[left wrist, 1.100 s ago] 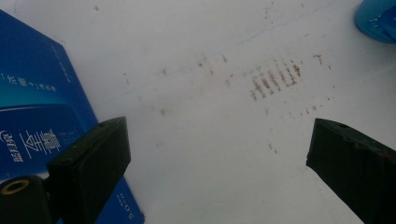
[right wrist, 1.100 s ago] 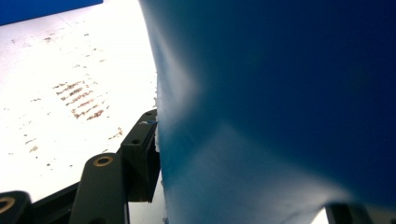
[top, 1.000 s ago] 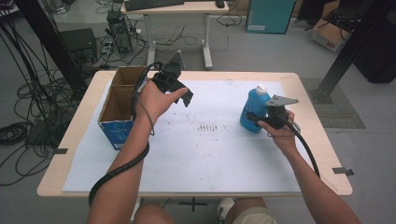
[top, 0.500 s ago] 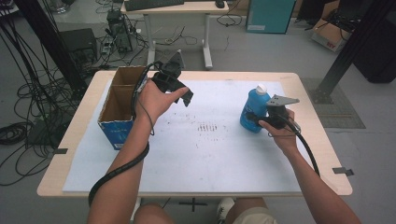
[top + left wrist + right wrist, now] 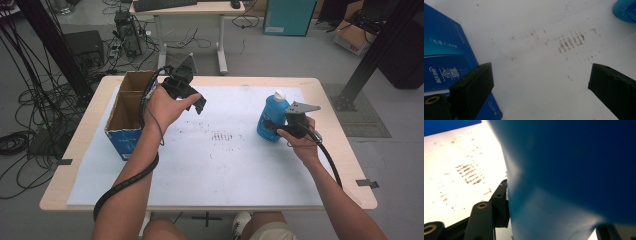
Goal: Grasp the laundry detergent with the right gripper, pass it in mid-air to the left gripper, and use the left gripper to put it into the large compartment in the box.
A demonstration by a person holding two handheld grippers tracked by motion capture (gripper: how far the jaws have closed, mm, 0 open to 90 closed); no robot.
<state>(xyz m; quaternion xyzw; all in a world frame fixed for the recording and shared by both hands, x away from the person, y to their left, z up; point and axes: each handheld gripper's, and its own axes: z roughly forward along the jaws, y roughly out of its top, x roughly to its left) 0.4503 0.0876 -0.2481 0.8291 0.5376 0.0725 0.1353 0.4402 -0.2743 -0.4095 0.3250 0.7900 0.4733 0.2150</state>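
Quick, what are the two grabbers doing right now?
Left gripper: open, holding nothing, above the white mat.
Right gripper: shut on the blue bottle.

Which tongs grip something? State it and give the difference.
The right tongs: jaws clamped on the blue bottle. The left tongs, raised beside the cardboard box, gape wide with nothing between them.

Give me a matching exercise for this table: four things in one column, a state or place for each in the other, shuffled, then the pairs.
Things
1. bottle
2. box
3. left claw
4. right claw

States or places
A. open, holding nothing
B. shut on the bottle
C. blue with a white cap
D. at the table's left edge, top open

Pairs: 1-C, 2-D, 3-A, 4-B
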